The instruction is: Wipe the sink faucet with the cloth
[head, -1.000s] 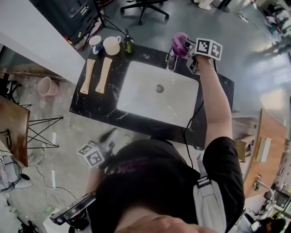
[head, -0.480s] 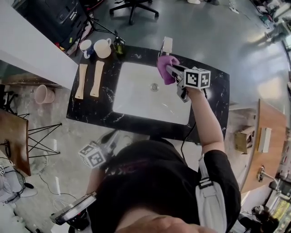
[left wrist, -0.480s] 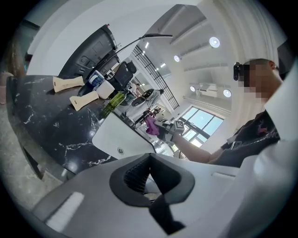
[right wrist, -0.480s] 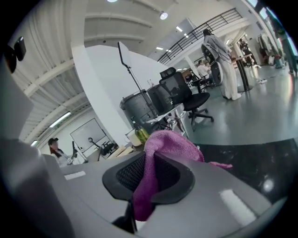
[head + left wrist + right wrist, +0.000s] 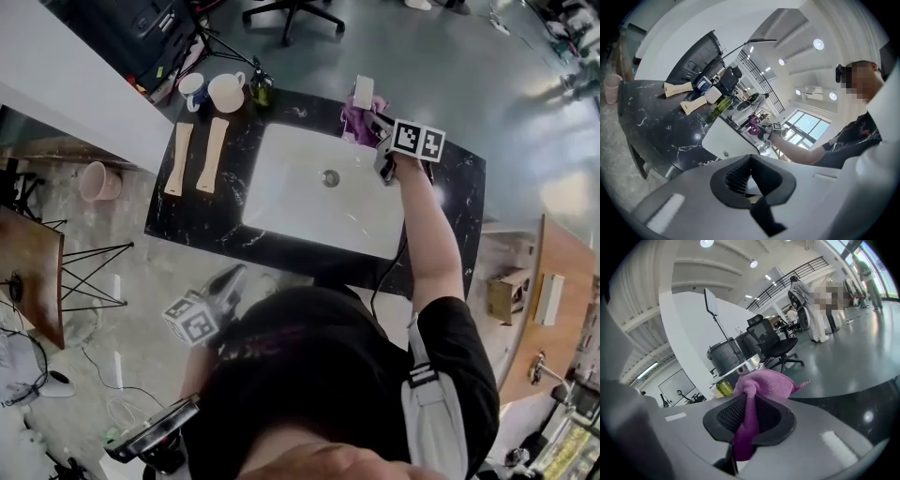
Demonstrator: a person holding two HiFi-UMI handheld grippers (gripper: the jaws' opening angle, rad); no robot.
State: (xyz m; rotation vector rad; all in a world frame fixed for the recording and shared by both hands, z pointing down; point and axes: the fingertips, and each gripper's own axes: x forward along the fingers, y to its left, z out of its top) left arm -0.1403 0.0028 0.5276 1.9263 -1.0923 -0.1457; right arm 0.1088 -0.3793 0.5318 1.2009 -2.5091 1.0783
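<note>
The right gripper (image 5: 751, 400) has its jaws closed partway on the purple cloth (image 5: 355, 120), with a pinched fold running down between the pads and the rest bunched out past the tips; that grip is the same as a second ago. What has changed is where the bundle sits. A second ago it was up over the top of the faucet (image 5: 364, 91), and half a second ago it had swung out over the far rim of the sink (image 5: 300, 202), clear of the metal. Now it is back in and lower, against the faucet's sink-facing side at the middle of the counter's (image 5: 457, 192) far edge. In the head view the cloth overlaps the faucet's lower part, and in the right gripper view chrome shows just behind the bunch, so contact looks likely, though the cloth itself hides the exact touch. I read this as a wipe under way, the top already passed over and the front now getting its turn; the sides and back probably remain. The left gripper (image 5: 750, 159) has not stirred: it hangs off the counter's near edge at the person's side, tips together with nothing between them. The mugs (image 5: 228, 93), green bottle (image 5: 262, 90) and wooden boards (image 5: 213, 155) at the far left corner lie as before
</note>
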